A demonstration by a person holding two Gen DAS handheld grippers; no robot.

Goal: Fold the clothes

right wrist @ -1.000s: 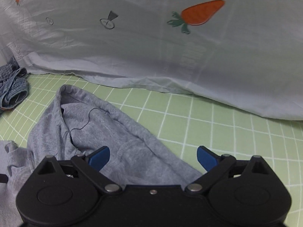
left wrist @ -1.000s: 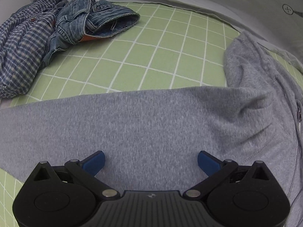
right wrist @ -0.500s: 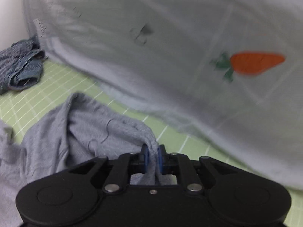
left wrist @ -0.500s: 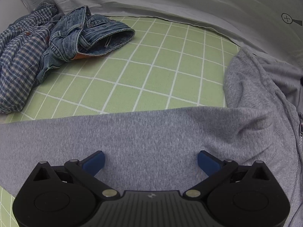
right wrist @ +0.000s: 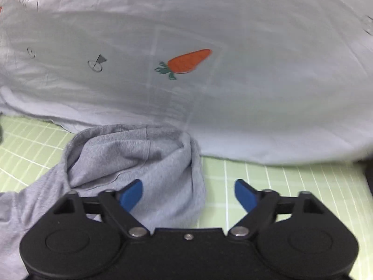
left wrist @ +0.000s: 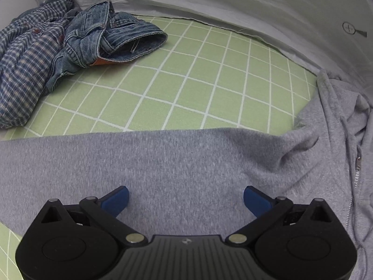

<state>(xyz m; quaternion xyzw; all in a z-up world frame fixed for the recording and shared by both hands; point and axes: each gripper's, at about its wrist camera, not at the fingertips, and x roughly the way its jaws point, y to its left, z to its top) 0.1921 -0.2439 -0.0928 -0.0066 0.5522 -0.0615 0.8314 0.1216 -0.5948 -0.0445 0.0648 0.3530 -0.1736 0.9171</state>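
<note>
Grey hoodie (left wrist: 177, 163) lying on green grid mat (left wrist: 209, 81).
Left gripper (left wrist: 185, 198) and right gripper (right wrist: 188, 192) hovering released, holding nothing; jeans (left wrist: 112, 37), plaid shirt (left wrist: 25, 65) lying well apart; white sheet (right wrist: 256, 81) bordering behind.

hoodie (left wrist: 177, 163): matt grey fleece | jeans (left wrist: 112, 39): rough denim | sheet (right wrist: 256, 93): smooth cloth

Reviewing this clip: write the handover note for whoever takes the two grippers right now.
Left gripper: open, over the grey hoodie sleeve, holding nothing.
Right gripper: open, at the bunched hood, gripping nothing.
Hoodie lies unfolded on the green checked sheet, zipper showing. Jeans and plaid shirt sit crumpled at the far corner.
Done: no fold visible. Left: all three garments.
</note>
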